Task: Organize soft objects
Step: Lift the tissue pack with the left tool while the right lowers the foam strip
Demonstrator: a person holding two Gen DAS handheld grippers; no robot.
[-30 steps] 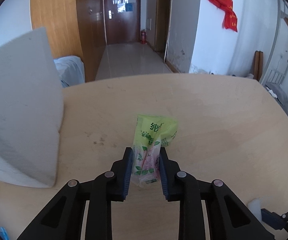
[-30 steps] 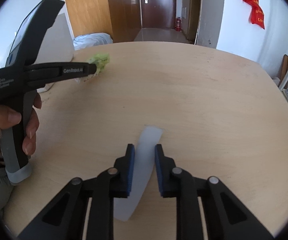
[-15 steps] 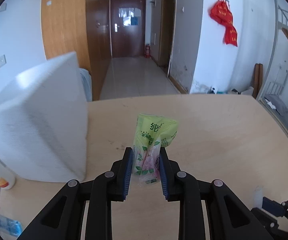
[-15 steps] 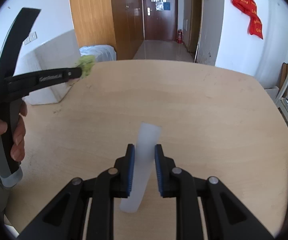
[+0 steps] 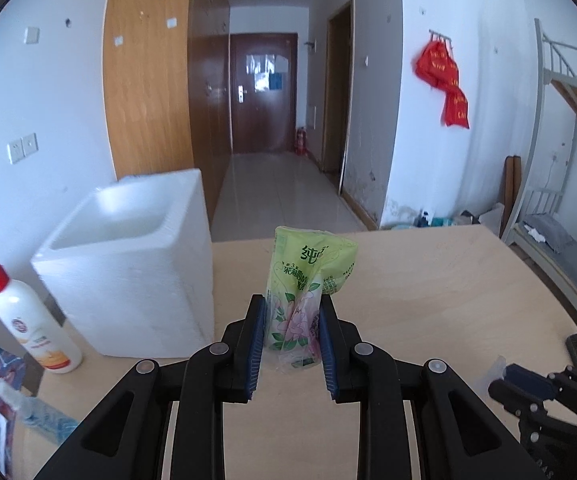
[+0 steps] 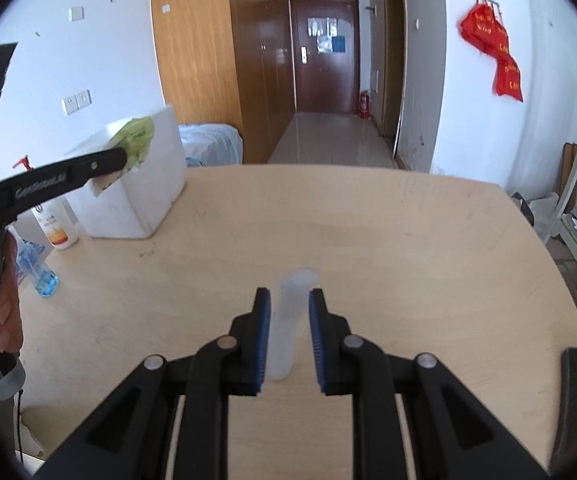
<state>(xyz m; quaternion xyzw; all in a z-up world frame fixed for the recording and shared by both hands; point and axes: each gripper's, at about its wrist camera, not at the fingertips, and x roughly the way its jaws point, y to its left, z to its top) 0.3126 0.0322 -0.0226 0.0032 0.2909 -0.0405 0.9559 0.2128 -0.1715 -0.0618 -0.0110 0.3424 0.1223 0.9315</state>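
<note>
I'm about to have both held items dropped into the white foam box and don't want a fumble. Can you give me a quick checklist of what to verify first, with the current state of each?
1. Left gripper clamped on the green flower-printed plastic pack: ok, both pads press its sides.
2. Right gripper gripping the translucent white soft tube: cannot tell; a gap shows on the right pad's side.
3. White foam box open on top: ok, its hollow is visible.
4. Room inside the box: cannot tell, the bottom is hidden.
5. White pump bottle with red nozzle clear of the box: ok, it stands apart at the box's left.
6. Pack above the box: not ok, still short of the opening.
</note>
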